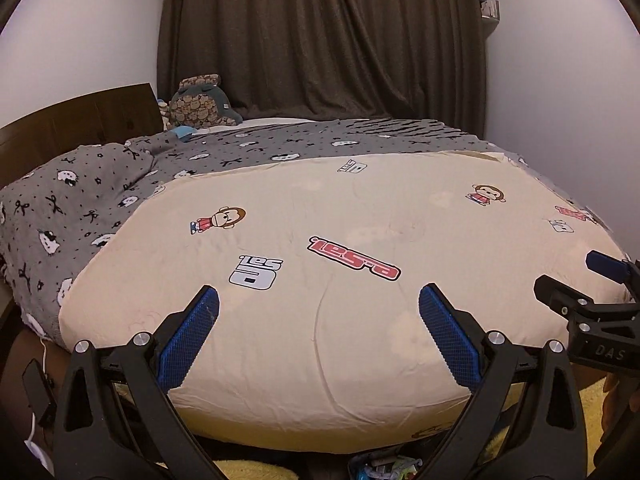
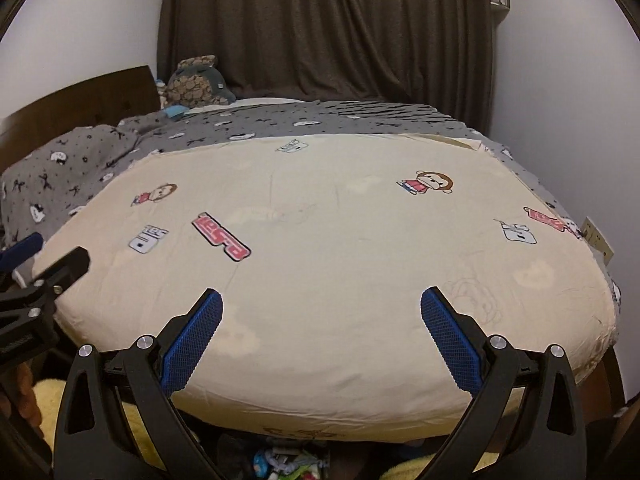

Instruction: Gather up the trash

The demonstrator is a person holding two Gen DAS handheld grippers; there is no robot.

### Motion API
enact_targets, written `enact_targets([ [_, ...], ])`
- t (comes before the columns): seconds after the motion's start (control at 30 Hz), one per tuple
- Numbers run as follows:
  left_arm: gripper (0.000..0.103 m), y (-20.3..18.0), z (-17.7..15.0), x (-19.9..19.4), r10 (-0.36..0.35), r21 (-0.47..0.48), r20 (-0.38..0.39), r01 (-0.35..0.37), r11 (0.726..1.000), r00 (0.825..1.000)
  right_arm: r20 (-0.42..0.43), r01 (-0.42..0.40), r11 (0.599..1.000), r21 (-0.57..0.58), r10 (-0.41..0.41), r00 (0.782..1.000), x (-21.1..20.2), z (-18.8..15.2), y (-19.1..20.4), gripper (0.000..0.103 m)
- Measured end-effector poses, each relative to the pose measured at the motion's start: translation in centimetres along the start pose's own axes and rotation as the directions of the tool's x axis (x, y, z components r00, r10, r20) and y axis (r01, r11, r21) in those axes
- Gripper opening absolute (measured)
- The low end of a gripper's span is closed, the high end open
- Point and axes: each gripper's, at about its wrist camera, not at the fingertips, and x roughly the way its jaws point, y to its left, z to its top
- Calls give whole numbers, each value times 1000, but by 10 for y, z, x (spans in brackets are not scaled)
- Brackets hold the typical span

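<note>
My left gripper [image 1: 319, 298] is open and empty, held above the foot of a bed. My right gripper [image 2: 321, 300] is open and empty too, beside the left one; it shows at the right edge of the left wrist view [image 1: 576, 280]. The left gripper shows at the left edge of the right wrist view [image 2: 44, 256]. A pile of colourful wrappers and small trash [image 2: 288, 462] lies on the floor below the foot of the bed, partly hidden under my fingers; it also shows in the left wrist view [image 1: 384, 466].
The bed has a cream quilt [image 1: 340, 240] with cartoon prints over a grey patterned blanket [image 1: 80, 200]. A plush toy [image 1: 200, 102] sits by the wooden headboard [image 1: 80, 120]. Dark curtains [image 1: 320, 40] hang behind. A yellow rug [image 2: 52, 408] lies on the floor.
</note>
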Motion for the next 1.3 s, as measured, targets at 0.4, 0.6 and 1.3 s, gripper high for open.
enact_targets([
  [0.4,95,8,-2,6,-26,-49,-37,24,999,999,-11,7,1000,17,-7,1000,2,1,3,100],
  [0.6,95,8,-3,6,-32,-51,-36,30,998,999,-11,16,1000,16,-16,1000,2,1,3,100],
  [1.3,95,8,-5,4,-35,-53,-36,33,998,999,4,18,1000,20,-18,1000,-1,4,2,100],
])
